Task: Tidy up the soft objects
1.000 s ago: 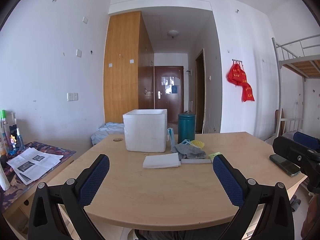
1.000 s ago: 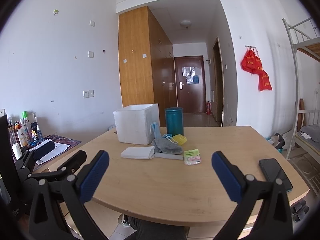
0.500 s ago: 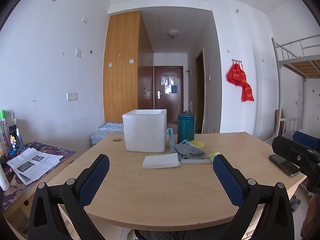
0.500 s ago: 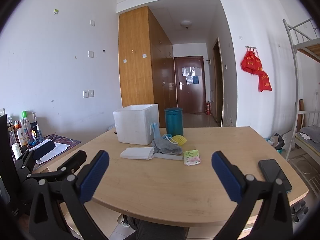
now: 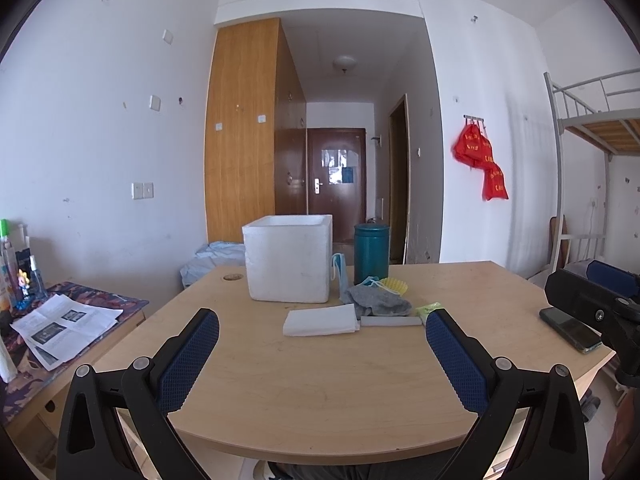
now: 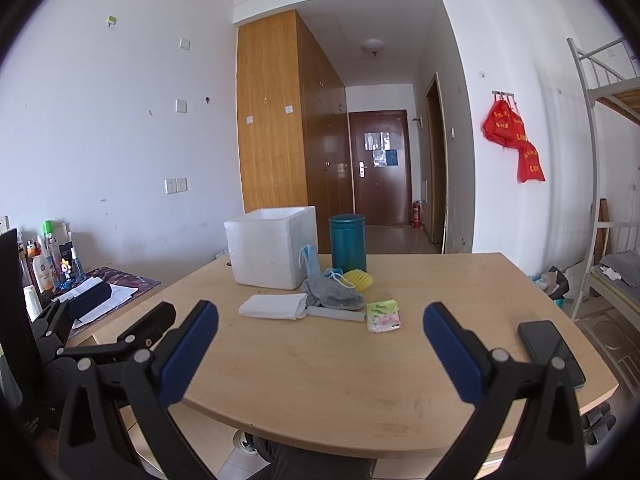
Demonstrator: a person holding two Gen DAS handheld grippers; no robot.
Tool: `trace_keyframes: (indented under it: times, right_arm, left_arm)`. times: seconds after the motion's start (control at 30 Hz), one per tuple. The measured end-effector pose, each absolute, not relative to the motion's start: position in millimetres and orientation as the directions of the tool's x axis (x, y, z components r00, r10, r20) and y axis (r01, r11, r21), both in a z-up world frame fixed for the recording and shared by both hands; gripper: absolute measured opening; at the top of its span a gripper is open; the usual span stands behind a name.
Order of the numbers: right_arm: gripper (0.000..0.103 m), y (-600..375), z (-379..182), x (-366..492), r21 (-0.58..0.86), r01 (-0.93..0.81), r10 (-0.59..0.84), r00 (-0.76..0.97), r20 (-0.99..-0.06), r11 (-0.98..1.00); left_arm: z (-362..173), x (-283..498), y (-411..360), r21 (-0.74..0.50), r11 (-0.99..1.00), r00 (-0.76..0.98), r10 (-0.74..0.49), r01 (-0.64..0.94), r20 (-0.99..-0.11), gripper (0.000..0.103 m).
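A white foam box [image 5: 289, 258] [image 6: 272, 246] stands at the far middle of the wooden table [image 5: 320, 380]. In front of it lie a folded white cloth [image 5: 320, 319] [image 6: 274, 306], a grey sock [image 5: 378, 301] [image 6: 332, 293], a blue face mask [image 5: 340, 276] [image 6: 310, 262], a yellow foam net [image 5: 394, 286] [image 6: 359, 279], a grey strip [image 5: 390, 321] [image 6: 336, 313] and a green tissue pack [image 6: 383, 315]. My left gripper [image 5: 322, 360] and right gripper [image 6: 320, 354] hover open over the near table edge, well short of the pile, holding nothing.
A teal canister [image 5: 371, 253] [image 6: 347, 240] stands right of the box. A black phone [image 6: 550, 348] [image 5: 570, 329] lies at the table's right edge. A side desk [image 5: 68, 320] on the left carries papers and bottles. A bunk bed [image 5: 592, 128] stands at the right.
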State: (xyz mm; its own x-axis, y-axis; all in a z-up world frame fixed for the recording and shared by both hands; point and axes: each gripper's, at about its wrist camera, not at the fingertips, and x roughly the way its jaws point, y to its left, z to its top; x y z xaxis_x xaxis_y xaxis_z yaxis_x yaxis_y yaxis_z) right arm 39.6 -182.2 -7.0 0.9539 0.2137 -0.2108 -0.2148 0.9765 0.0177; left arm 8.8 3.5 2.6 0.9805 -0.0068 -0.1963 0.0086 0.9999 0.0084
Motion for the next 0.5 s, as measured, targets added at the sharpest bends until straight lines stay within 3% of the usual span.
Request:
trace_keyframes:
  times: [0.5]
  right_arm:
    - [0.103,-185.2,-3.6,86.0,0.017,-0.221,0.217,0.938,-0.271,0.975]
  left_arm:
    - [-0.1,52.9,0.6,0.014,1.0,0.966,-0.009,0.013,-0.257,0.103]
